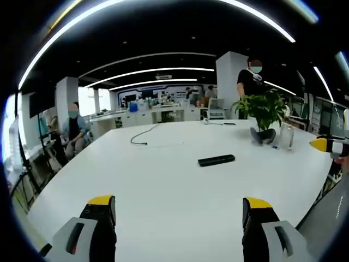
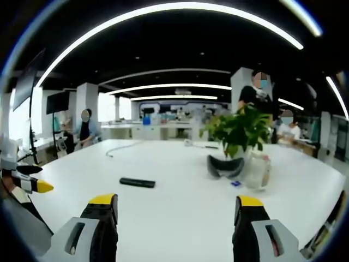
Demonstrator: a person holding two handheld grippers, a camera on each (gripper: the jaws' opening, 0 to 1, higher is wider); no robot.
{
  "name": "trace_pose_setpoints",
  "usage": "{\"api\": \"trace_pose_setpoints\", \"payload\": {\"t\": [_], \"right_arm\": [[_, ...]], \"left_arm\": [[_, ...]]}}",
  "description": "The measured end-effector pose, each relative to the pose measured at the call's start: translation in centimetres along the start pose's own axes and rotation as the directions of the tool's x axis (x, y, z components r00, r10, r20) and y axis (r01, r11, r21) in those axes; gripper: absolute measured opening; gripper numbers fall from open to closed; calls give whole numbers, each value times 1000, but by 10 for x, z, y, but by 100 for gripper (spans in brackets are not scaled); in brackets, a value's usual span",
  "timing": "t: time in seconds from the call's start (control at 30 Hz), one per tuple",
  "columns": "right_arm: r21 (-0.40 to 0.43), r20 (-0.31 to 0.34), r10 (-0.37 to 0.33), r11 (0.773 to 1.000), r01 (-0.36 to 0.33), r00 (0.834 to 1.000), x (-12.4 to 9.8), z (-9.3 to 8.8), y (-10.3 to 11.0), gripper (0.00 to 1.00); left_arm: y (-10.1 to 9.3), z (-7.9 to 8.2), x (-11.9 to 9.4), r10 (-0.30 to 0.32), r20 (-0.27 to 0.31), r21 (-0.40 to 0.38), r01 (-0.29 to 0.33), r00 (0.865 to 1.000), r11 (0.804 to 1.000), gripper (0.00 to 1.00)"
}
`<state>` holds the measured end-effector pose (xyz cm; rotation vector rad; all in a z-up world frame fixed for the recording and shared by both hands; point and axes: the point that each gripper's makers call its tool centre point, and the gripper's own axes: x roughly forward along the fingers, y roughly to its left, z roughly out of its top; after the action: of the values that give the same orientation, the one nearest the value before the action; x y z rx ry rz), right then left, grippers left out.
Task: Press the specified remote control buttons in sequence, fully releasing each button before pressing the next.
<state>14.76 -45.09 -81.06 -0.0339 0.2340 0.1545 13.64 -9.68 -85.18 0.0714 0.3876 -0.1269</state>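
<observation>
Hovering well short of remote point(image 1: 216, 160), flat mid-counter point(image 1: 163, 185), untouched. Left tool point(image 1: 179, 210) and right tool point(image 2: 177, 209) both spread apart, holding nothing. Risk: wide jaws mashing neighbouring buttons together, or skidding the slim remote.

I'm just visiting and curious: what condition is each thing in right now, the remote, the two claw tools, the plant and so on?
remote control: lying flat on the white table, untouched.
left gripper: open, holding nothing, short of the remote.
right gripper: open, holding nothing.
potted plant: upright on the table.
cable: lying loose on the table.
clear container: standing beside the plant.
</observation>
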Motion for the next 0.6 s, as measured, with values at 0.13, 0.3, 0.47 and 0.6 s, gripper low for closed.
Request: {"api": "trace_pose_setpoints", "payload": {"t": [0.13,0.3,0.47,0.6], "right_arm": [[-2,0,0,1000,0,1000,0,0,0,87],[-6,-8,4,1000,-4,1000,1,-2,1,87],[-12,-10,5,1000,-5,1000,1,-2,2,86],[-12,-12,4,1000,-4,1000,1,-3,1,86]], "left_arm": [[0,0,0,1,-2,0,-1,1000,1000,100],[0,-1,0,2,-3,-2,-2,1000,1000,100],[-1,-1,0,-5,-6,-5,5,1000,1000,100],[-1,-1,0,-5,-5,-7,5,1000,1000,100]]}}
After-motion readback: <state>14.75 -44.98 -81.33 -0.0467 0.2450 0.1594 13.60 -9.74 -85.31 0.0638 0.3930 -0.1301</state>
